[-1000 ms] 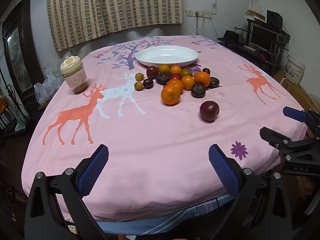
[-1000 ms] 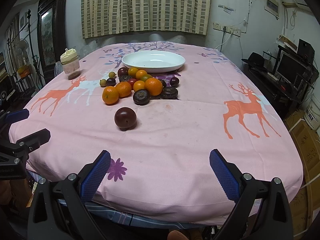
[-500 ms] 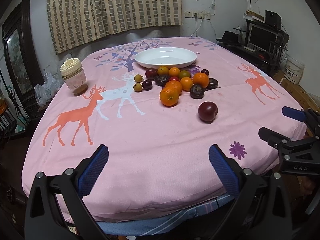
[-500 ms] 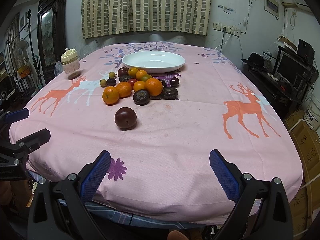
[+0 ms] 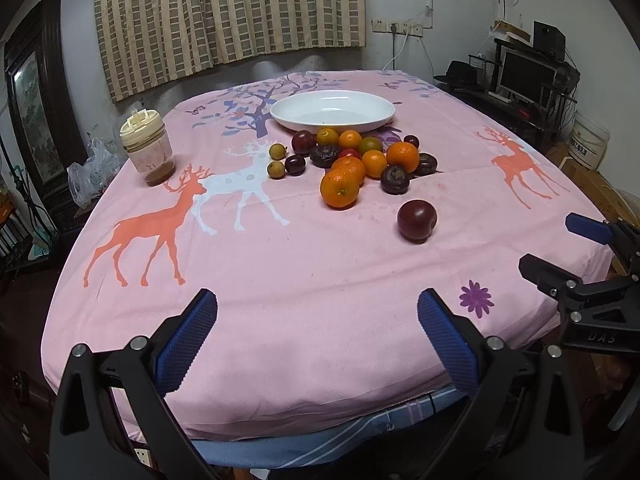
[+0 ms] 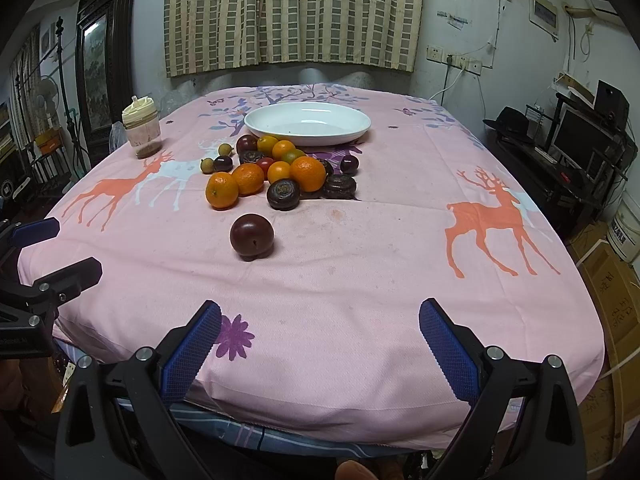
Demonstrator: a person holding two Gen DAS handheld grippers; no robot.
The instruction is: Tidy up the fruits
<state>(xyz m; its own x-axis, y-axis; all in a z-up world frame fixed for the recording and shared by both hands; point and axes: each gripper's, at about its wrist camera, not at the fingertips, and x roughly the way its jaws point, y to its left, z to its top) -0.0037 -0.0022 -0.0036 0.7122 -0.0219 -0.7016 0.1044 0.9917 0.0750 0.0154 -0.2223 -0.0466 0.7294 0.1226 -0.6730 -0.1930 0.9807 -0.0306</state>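
left gripper (image 5: 316,344) at the near edge of the pink tablecloth (image 5: 280,264), fingers wide apart, holding nothing. right gripper (image 6: 320,350) likewise at the near edge, fingers spread, nothing between them. pile of oranges and dark fruits (image 5: 356,160) far along the cloth, just in front of the white plate (image 5: 332,110). one dark plum (image 6: 252,237) apart, nearer than the pile. lidded jar (image 5: 147,147) far left.

Lidded jar (image 5: 147,147) on deer-print pink tablecloth (image 5: 248,264); striped curtains (image 5: 228,16) behind.
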